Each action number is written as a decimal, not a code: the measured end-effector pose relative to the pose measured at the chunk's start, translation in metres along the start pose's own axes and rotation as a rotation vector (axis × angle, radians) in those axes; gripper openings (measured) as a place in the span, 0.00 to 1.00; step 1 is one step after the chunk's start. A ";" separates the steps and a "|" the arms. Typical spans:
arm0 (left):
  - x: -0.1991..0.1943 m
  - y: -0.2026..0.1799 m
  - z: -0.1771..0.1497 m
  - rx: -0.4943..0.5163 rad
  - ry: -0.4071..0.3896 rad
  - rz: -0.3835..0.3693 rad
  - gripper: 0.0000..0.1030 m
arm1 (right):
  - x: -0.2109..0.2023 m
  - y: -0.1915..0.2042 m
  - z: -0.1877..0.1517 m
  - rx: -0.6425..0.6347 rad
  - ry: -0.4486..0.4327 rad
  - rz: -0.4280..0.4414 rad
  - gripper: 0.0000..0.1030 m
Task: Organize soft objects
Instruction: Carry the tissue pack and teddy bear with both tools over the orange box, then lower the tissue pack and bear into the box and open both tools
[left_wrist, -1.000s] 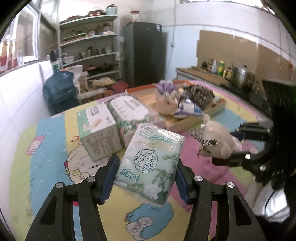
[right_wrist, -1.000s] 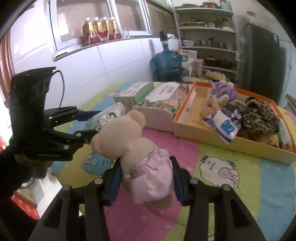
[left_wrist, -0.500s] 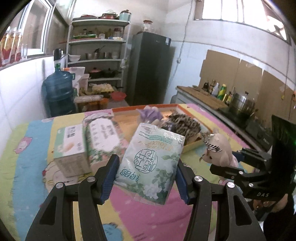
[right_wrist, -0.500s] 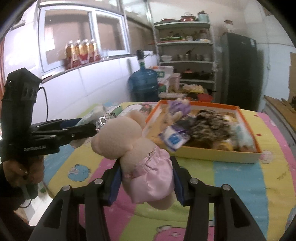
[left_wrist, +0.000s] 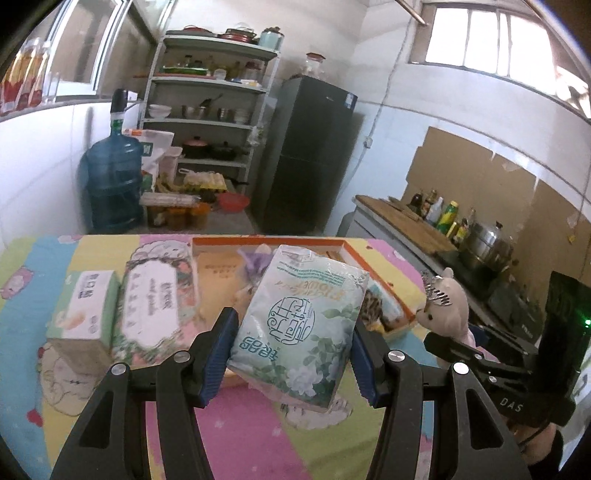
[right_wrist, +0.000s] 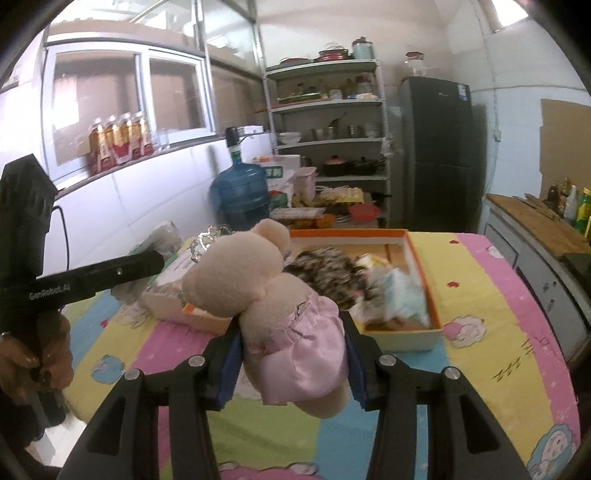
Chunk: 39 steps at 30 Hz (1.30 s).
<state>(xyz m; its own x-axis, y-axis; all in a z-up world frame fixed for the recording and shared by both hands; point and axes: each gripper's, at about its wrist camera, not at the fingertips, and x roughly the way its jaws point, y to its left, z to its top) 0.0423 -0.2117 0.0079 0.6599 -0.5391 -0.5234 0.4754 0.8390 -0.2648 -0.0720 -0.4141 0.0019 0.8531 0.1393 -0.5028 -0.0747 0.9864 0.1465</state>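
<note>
Your left gripper (left_wrist: 291, 354) was clamped on the tissue pack (left_wrist: 301, 325), blue pads pressing its two long sides, pack standing up out of the jaws and tilted a bit right. Your right gripper (right_wrist: 291, 363) was clamped on the plush bear (right_wrist: 273, 295) at its pink skirt, head leaning up and left of the jaws. Both loads were held off the cartoon mat (right_wrist: 498, 332). The key relation: the orange tray (right_wrist: 421, 280) lay straight ahead of both tools, and it ran lengthwise away from you. From the right gripper the tray's near wall sat just past the bear and slightly right; from the left gripper the tray sat behind the pack, mostly hidden by it, with the two tissue boxes (left_wrist: 122, 306) ahead-left, beside the tray. The right gripper looked nearer the tray, so likely the bear goes in first. The tray already held the leopard plush (right_wrist: 325, 273) and other soft items, so free space looked tight.
</note>
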 end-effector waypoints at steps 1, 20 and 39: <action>0.005 -0.002 0.002 -0.004 0.000 0.003 0.58 | 0.001 -0.004 0.002 0.005 -0.003 -0.005 0.47; 0.101 -0.023 0.037 -0.006 0.031 0.072 0.58 | 0.070 -0.065 0.046 0.044 0.047 -0.067 0.47; 0.161 -0.014 0.038 0.013 0.112 0.103 0.58 | 0.132 -0.075 0.051 0.072 0.139 -0.056 0.47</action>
<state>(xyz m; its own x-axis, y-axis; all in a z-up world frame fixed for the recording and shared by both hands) 0.1636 -0.3130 -0.0421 0.6371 -0.4382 -0.6341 0.4164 0.8880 -0.1952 0.0718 -0.4739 -0.0321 0.7746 0.0997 -0.6246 0.0129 0.9848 0.1731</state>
